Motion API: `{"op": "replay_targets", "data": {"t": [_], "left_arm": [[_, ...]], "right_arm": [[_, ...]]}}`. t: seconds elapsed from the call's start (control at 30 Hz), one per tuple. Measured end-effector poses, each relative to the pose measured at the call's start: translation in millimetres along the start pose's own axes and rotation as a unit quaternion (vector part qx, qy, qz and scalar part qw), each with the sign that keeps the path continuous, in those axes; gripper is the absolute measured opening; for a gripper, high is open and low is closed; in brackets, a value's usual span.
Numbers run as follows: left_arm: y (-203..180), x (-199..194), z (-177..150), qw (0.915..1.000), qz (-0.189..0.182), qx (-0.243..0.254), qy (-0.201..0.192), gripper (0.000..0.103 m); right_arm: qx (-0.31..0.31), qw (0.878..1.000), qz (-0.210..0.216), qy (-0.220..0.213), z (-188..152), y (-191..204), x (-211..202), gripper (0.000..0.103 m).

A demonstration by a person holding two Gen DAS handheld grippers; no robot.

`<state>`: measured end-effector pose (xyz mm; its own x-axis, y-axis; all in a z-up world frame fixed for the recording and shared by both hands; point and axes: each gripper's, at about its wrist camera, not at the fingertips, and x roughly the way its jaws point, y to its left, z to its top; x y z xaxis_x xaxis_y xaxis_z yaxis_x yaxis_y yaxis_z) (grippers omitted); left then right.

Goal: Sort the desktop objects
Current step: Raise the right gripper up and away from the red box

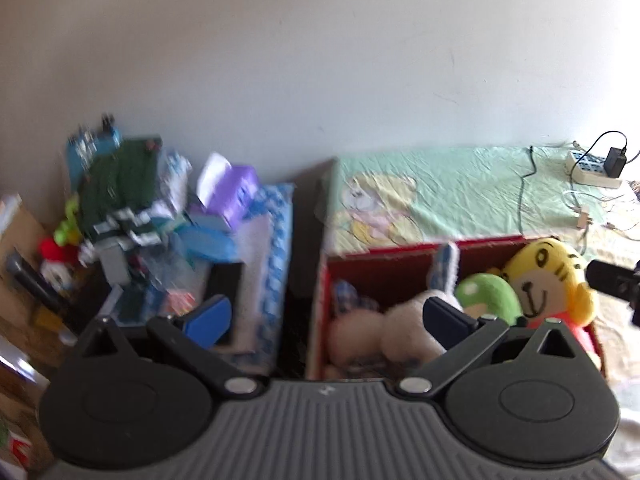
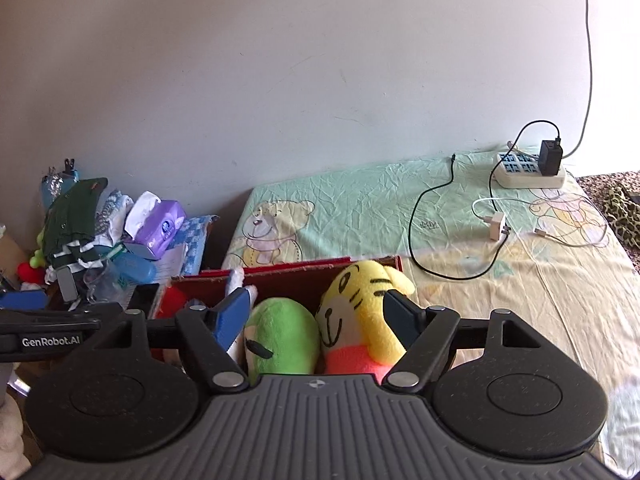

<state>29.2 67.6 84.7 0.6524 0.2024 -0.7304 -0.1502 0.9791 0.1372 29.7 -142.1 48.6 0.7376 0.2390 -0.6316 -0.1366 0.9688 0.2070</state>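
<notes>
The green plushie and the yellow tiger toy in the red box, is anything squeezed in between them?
No. In the right wrist view the green plushie and the yellow tiger toy press together inside the red box.

A lived-in home room, likely a child's bedroom, is indicated. Ahead of the right hand-held gripper (image 2: pixel 316 316), a bed covered by a pale green sheet printed with cartoon bears (image 2: pixel 360 204) is seen against a plain white wall (image 2: pixel 280 60). Just in front, a red open box (image 2: pixel 300 270) is filled with plush toys, and a white power strip with a black charger (image 2: pixel 530 168) lies beyond to the right.
</notes>
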Motion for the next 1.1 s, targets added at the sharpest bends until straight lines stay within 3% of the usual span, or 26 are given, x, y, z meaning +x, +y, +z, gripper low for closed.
{"op": "replay_targets", "data": {"t": [0.2, 0.3, 0.37, 0.53, 0.7, 1.1], "left_arm": [[-22, 23, -25, 0.9999, -0.003, 0.002, 0.015, 0.102], [-25, 37, -33, 0.9995, -0.01, 0.007, 0.029, 0.102], [-23, 44, -36, 0.9993, -0.017, 0.002, 0.032, 0.102], [-21, 55, -39, 0.9996, -0.012, -0.001, 0.024, 0.102], [-20, 66, -39, 0.999, -0.036, -0.008, 0.026, 0.102], [-24, 73, -45, 0.9984, -0.056, -0.002, 0.01, 0.103]], "right_arm": [[0.032, 0.999, -0.025, -0.008, -21, -3, 13, 0.078], [0.016, 0.999, -0.048, -0.003, -32, -1, 24, 0.078], [0.011, 0.999, -0.041, 0.004, -38, -2, 30, 0.078], [0.016, 0.999, -0.043, 0.005, -43, -1, 39, 0.077], [0.018, 0.998, -0.049, 0.019, -44, 0, 49, 0.073], [0.026, 0.996, -0.07, 0.042, -53, -1, 67, 0.073]]}}
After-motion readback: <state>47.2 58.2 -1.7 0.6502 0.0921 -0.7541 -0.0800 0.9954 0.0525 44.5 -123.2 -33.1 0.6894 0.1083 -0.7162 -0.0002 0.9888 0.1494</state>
